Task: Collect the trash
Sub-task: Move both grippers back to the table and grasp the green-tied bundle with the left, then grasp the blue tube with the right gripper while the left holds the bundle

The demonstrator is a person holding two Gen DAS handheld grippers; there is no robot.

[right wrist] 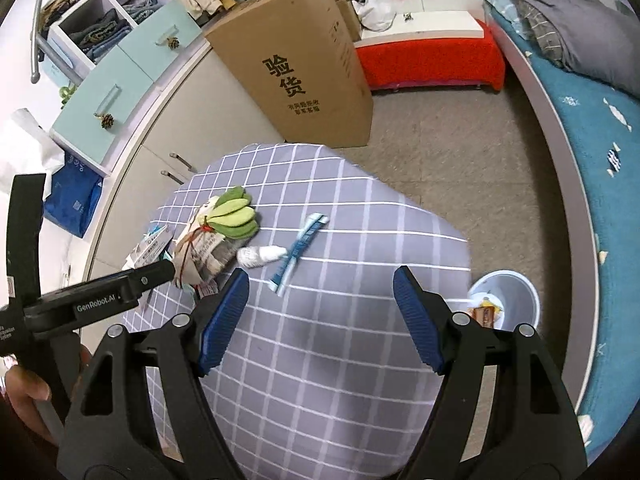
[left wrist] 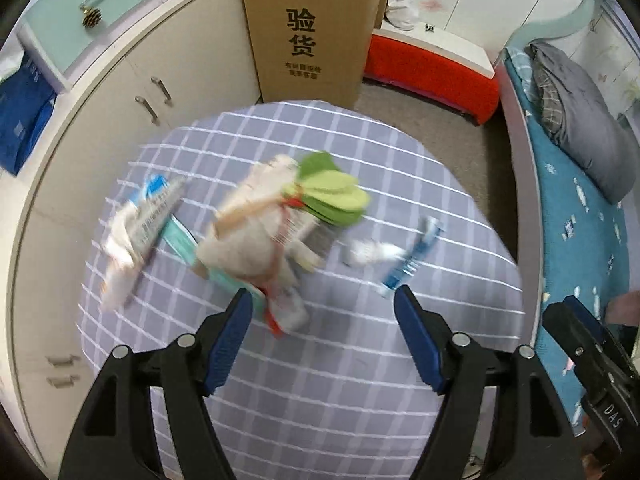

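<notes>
On the grey checked table [right wrist: 320, 360] lie a blue wrapper [right wrist: 298, 246], a small white bottle [right wrist: 256, 257], a plush toy with green leaves [right wrist: 234, 214] and a pile of papers and packets [right wrist: 154, 246]. In the blurred left wrist view the same wrapper [left wrist: 412, 256], toy [left wrist: 280, 216] and packets [left wrist: 148, 224] show. My left gripper [left wrist: 322, 308] is open, just short of the toy. My right gripper [right wrist: 320, 288] is open and empty over the table's middle. A white bin [right wrist: 506, 300] with some wrappers inside stands on the floor to the right.
A tall cardboard box [right wrist: 304, 68] stands behind the table. Cabinets [right wrist: 192, 128] line the left. A red bench [right wrist: 428, 56] is at the back and a bed [right wrist: 592, 128] on the right. The left gripper's body [right wrist: 100, 300] shows at the left.
</notes>
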